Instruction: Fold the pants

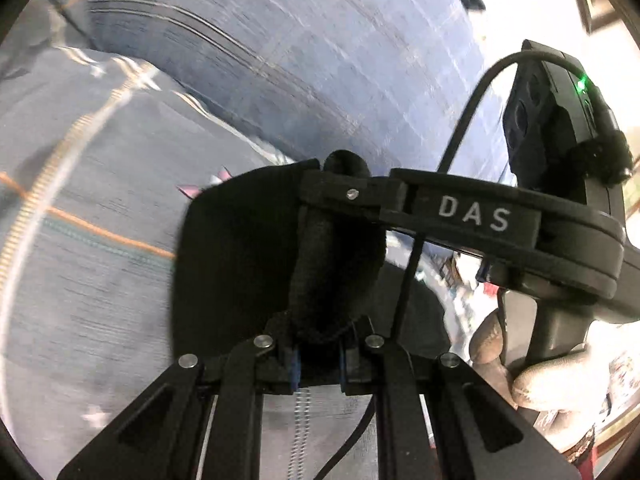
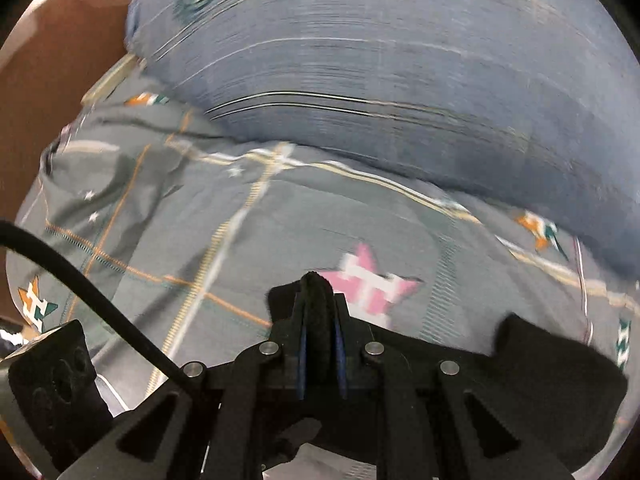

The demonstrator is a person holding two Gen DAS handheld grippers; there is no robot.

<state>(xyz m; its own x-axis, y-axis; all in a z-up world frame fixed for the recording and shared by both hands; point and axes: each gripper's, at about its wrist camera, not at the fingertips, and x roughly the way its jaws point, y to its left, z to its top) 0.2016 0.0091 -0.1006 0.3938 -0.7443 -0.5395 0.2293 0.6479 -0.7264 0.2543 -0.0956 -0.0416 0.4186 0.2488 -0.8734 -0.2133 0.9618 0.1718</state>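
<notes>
The left gripper (image 1: 316, 344) has its fingers pinched on a bunched fold of the black pants (image 1: 240, 248), lifted over the grey patterned bedsheet (image 1: 100, 160). The right gripper (image 2: 320, 320) likewise pinches black pants fabric above a pink star print (image 2: 372, 276), near a blue pillow (image 2: 400, 60).

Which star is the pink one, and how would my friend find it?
Start at the big grey patterned bedsheet below the blue pillow. Look just past the right hand-held gripper, shut on black fabric. The pink star lies there, far bigger than the white stars and the only pink one.
</notes>
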